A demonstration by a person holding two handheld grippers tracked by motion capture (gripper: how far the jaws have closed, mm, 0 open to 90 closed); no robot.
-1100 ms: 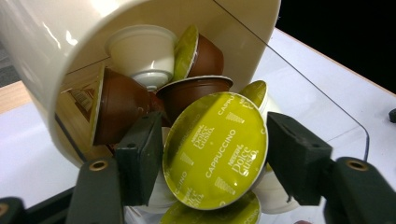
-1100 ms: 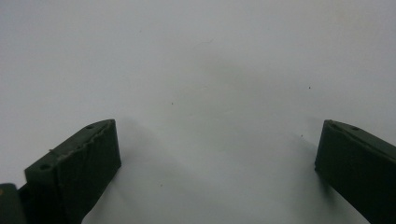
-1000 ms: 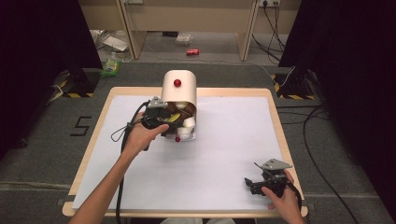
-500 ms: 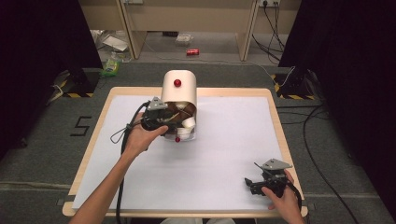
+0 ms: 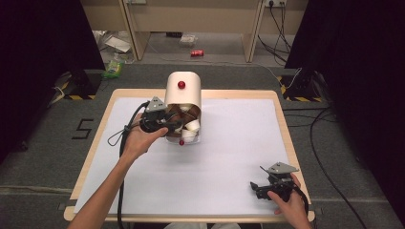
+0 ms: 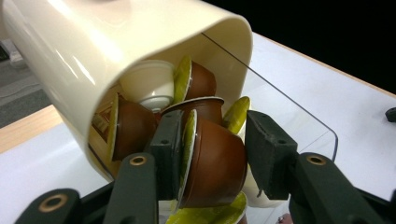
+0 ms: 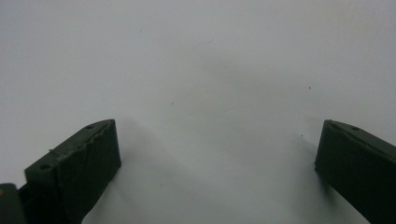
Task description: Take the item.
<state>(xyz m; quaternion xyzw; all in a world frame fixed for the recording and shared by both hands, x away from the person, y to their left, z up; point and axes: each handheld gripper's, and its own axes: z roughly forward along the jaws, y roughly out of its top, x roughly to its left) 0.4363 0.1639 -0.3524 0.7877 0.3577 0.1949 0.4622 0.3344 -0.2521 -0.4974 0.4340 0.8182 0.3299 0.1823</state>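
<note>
Cream dispenser (image 5: 182,93) lies on its side near the far edge of the bench (image 5: 239,143), approx. mid-width, open mouth facing the near edge; red knob (image 5: 181,84) on top. A clear plastic panel (image 6: 299,121) sticks out from the mouth on the side toward the right edge. Inside: a pile of coffee pods, brown w/ yellow-green lids, plus a white pod (image 6: 149,84) higher up at the back.

Left claw (image 5: 177,125) is at the dispenser mouth, held by the left hand (image 5: 138,138), cable trailing off toward the left edge. In the left claw view its jaws sit either side of a brown pod (image 6: 212,163): one jaw is flat against the pod's lid side, the other is just beside the pod's rounded base w/ a thin gap, so jaws bracket the pod, part-closed, not clamped. The pod is tipped on its side at the front of the pile, lid toward the left jaw. More yellow-green lids below it.

Right claw (image 5: 255,187) rests near the near right corner of the bench, in the right hand (image 5: 286,202), grey plate on top. Right claw view: jaws spread wide apart, nothing between them, white bench sheet (image 7: 210,93) below.

Bench is wood-edged w/ a white sheet on top. On the floor beyond the far edge: a red can (image 5: 197,53).
</note>
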